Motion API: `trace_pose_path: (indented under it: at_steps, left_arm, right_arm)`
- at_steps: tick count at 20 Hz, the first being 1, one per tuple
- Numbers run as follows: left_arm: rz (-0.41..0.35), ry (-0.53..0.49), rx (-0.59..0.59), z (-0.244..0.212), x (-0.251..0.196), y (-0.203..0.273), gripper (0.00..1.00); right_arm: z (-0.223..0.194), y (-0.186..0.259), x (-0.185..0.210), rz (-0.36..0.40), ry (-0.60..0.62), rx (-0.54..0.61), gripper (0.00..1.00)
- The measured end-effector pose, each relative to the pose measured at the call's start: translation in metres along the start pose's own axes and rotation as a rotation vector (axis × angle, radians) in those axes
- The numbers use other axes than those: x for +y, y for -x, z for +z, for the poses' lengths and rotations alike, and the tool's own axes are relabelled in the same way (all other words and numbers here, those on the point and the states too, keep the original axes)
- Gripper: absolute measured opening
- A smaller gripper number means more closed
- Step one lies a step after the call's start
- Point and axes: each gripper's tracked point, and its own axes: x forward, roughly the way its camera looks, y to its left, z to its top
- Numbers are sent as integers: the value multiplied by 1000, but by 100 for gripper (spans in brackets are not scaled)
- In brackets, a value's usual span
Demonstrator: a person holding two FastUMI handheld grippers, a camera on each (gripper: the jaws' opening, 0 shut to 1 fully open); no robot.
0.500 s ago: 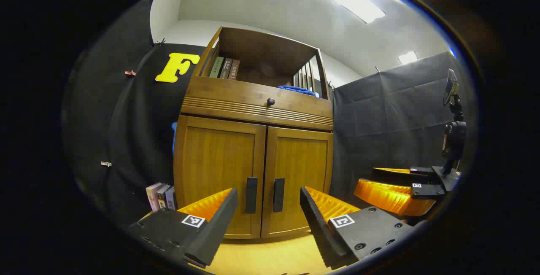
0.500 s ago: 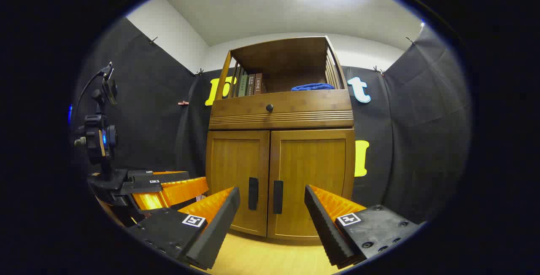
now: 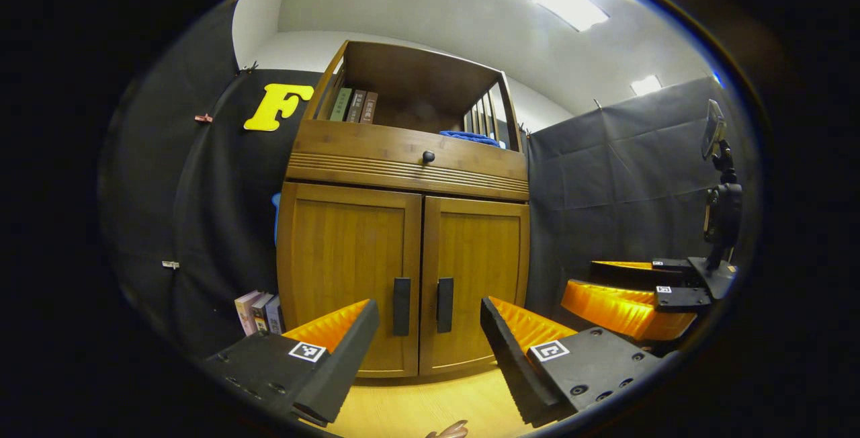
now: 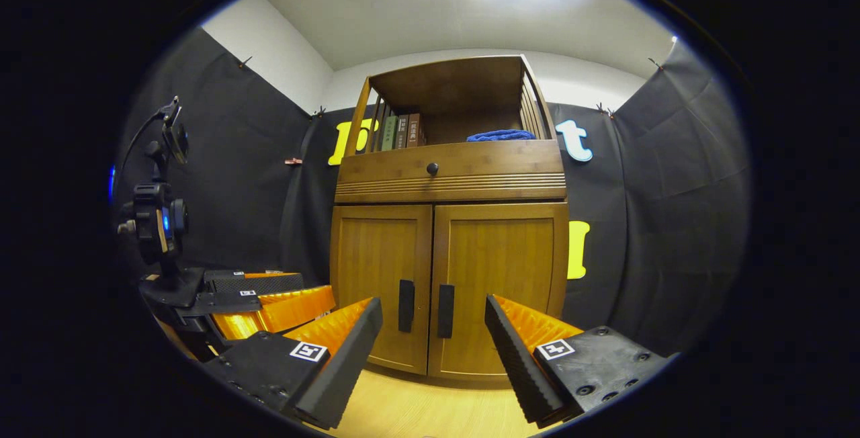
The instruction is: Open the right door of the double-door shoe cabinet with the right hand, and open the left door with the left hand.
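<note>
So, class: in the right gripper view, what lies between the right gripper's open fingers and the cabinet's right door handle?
Nothing stands between the right gripper and the right door handle: just a bare stretch of wooden floor and open air, seen in the right gripper view.

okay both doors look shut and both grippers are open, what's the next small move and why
Probably ease the right gripper forward toward the right door's handle. Both doors are closed, the open fingers are short of the cabinet, and the task names the right door first. The left gripper can wait, facing the left handle.
</note>
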Motion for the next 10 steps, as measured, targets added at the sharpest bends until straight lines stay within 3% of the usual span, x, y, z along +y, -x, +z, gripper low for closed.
trace_pose_path:
  at_steps: [10]
  left_arm:
    - [3, -7, -5, 1, 2, 4, 94]
  right_arm:
    - [-5, 2, 6, 10, 12, 15, 97]
